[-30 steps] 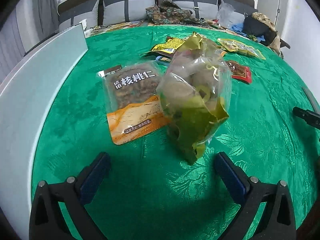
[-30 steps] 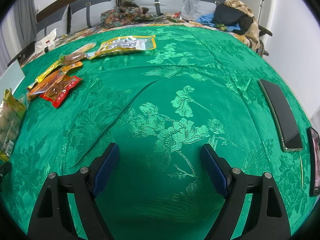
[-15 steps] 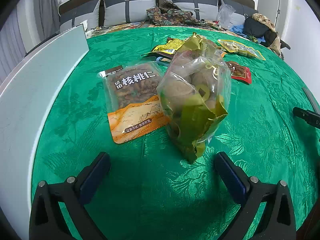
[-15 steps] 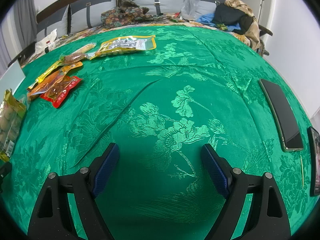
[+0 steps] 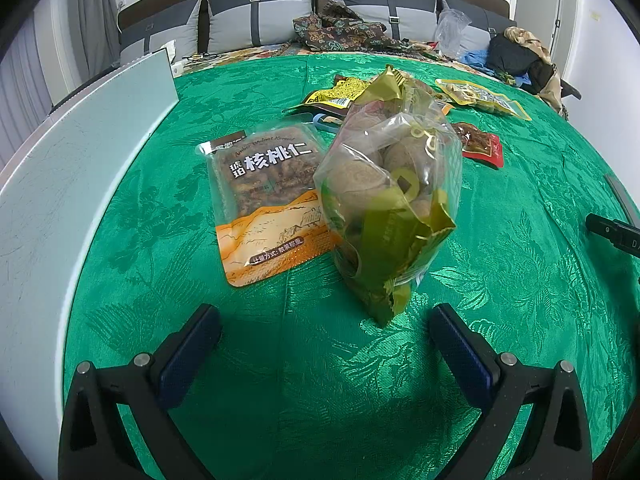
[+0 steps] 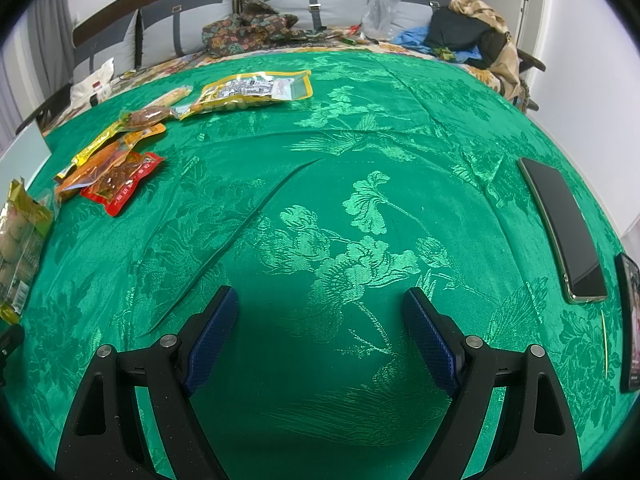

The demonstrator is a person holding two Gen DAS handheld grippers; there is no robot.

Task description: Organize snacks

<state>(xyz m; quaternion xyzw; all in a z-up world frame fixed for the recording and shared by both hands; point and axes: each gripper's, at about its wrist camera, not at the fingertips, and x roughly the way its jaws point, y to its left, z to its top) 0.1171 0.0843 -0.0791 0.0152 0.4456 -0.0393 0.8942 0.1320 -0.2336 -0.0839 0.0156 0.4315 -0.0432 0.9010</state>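
Left gripper (image 5: pixel 324 332) spread, right gripper (image 6: pixel 320 320) spread, green bag (image 5: pixel 390 208) (contents blurry), walnut pack (image 5: pixel 272 204) partly hidden.

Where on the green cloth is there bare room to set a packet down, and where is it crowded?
Bare: the wide middle stretch ahead of the right gripper, between the red packet and the phone. Also the strip between the walnut packet and the white board. Crowded: behind the olive-green bag, where packets overlap.

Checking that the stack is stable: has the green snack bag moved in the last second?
No. The green snack bag sits in the same spot beside the walnut packet; only its wrapper settled slightly.
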